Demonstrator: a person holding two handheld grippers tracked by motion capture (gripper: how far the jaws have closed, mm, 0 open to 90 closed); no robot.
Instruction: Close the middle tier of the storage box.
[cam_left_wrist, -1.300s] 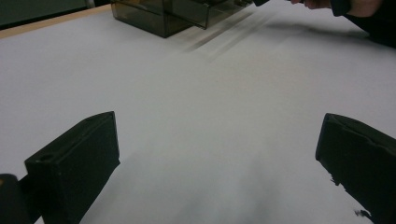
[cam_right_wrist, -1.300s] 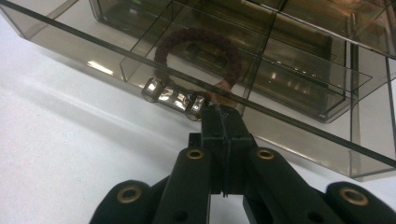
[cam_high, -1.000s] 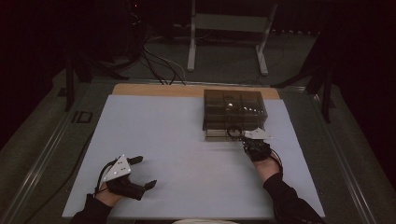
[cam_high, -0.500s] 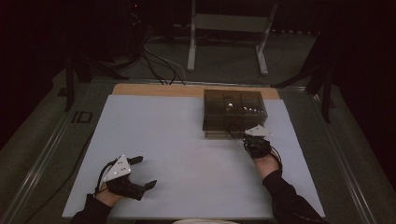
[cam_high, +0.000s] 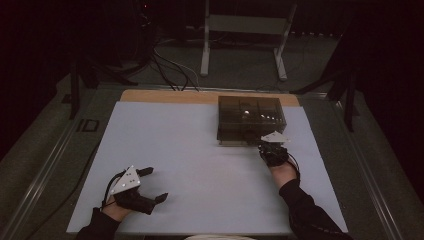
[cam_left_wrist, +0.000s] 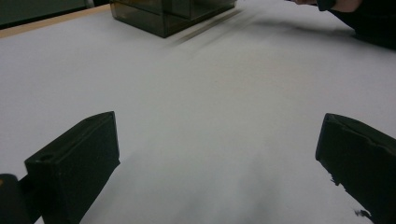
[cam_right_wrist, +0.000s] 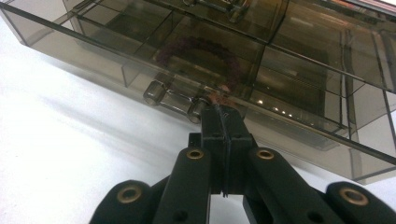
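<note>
1. Smoked, see-through plastic makes up the drawer box (cam_high: 251, 120), which stands on the white table cover (cam_high: 190, 150) at about one o'clock from the table's middle, near the far edge.
2. At the box's near face, toward five o'clock of it, the right gripper (cam_right_wrist: 223, 112) has its jaws pressed flat together, tips at the clear handle (cam_right_wrist: 180, 99) of the lowest drawer (cam_right_wrist: 196, 60). Whether the handle's bar is actually pinched between the tips or they only butt against it, I cannot tell.
3. Inside that drawer a dark purplish beaded ring (cam_right_wrist: 198, 58) lies just behind the front wall.
4. At seven o'clock on the table, well apart from the box, the left gripper (cam_high: 150, 185) rests with jaws spread wide and nothing between them; its own view looks across bare cover toward the box (cam_left_wrist: 170, 14).
5. Step in hand, as I judge it: taking hold of the drawer handle so as to draw it out.
6. The next move calls for a straight, level pull toward six o'clock; the light box may slide along with it, so the idle left gripper could steady it.
7. Against the picture of a second ago, the right gripper sits slightly closer to the box front; the left has kept its place, and the box has not shifted.
</note>
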